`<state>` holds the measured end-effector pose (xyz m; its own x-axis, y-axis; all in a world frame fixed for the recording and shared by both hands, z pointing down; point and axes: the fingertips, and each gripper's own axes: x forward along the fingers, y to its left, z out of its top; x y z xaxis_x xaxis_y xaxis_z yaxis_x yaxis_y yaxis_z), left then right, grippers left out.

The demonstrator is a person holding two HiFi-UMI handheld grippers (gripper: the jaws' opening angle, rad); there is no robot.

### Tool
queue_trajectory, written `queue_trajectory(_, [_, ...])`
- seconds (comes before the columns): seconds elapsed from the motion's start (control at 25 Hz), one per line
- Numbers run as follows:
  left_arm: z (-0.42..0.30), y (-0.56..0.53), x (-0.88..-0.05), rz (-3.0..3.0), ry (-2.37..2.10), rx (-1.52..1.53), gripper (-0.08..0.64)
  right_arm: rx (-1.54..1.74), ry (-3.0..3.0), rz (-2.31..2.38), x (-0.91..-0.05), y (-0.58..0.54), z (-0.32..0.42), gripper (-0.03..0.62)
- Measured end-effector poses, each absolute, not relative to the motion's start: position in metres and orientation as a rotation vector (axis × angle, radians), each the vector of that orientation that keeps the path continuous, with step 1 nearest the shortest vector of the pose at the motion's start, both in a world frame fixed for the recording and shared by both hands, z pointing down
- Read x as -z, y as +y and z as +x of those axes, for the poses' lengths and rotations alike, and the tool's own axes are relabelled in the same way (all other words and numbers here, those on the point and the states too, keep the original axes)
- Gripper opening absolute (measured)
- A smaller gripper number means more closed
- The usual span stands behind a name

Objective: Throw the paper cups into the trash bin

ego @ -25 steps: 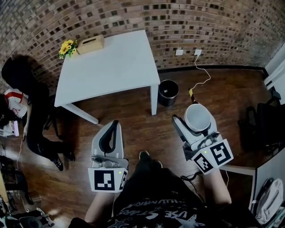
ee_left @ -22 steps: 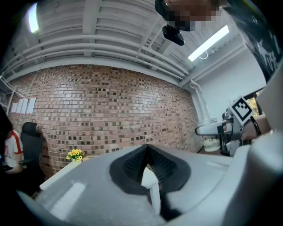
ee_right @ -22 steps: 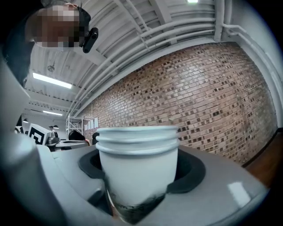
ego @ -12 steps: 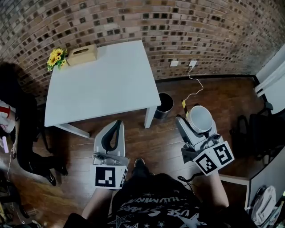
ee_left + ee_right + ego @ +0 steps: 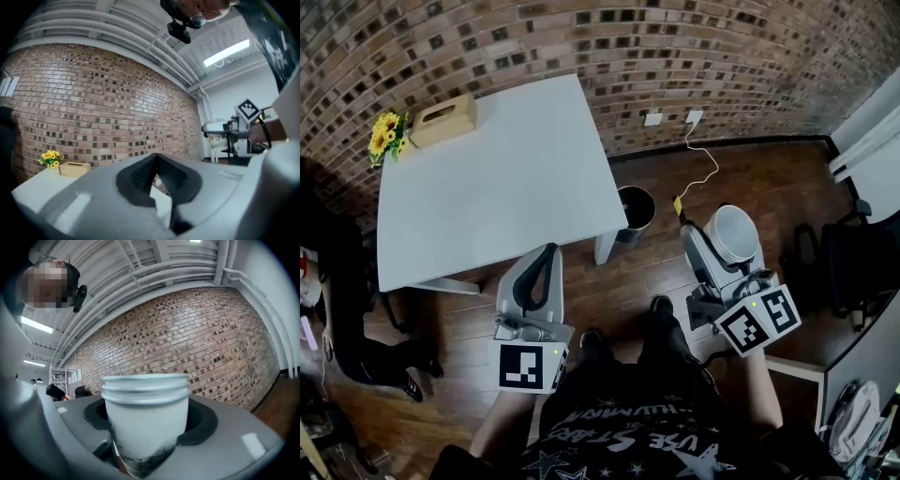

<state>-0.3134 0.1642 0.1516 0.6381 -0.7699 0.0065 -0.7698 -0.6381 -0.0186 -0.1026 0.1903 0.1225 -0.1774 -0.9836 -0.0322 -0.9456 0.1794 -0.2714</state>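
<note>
A stack of white paper cups [image 5: 734, 233] stands upright between the jaws of my right gripper [image 5: 714, 244], which is shut on it. In the right gripper view the paper cups [image 5: 145, 420] fill the middle, with stacked rims on top, and hide the right gripper's [image 5: 149, 427] fingertips. My left gripper [image 5: 548, 253] is held level over the wooden floor with its jaws shut and nothing between them; the left gripper [image 5: 155, 158] shows its tips meeting. A small black trash bin [image 5: 635, 208] stands on the floor by the table's right leg, ahead of and between both grippers.
A white table [image 5: 487, 178] carries a tissue box [image 5: 442, 120] and yellow flowers [image 5: 384, 133] at its far left corner. A brick wall runs behind, with a white cable [image 5: 698, 169] trailing from it. A dark chair [image 5: 853, 262] stands at the right.
Both grippers have been carried forward toward the table and the bin, which now sit lower and further left in the head view. The right gripper still holds the cups.
</note>
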Motion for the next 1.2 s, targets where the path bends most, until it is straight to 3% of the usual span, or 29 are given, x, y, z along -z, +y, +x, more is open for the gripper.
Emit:
queue_trajectory(0.28, [-0.260, 0.131, -0.153, -2.734, 1.484, 0.054, 0.005, 0.293, 2.328, -1.745, -0.132, 0.141, -0.043, 0.353])
queue_trajectory(0.84, [-0.031, 0.096, -0.137, -2.609, 1.594, 0.120, 0.005, 0.345, 2.422, -1.576, -0.149, 0.098, 0.170, 0.353])
queue_trajectory(1.2, [0.005, 0.083, -0.150, -2.631, 1.599, 0.194, 0.005, 0.443, 2.467, -1.535, -0.176, 0.080, 0.185, 0.353])
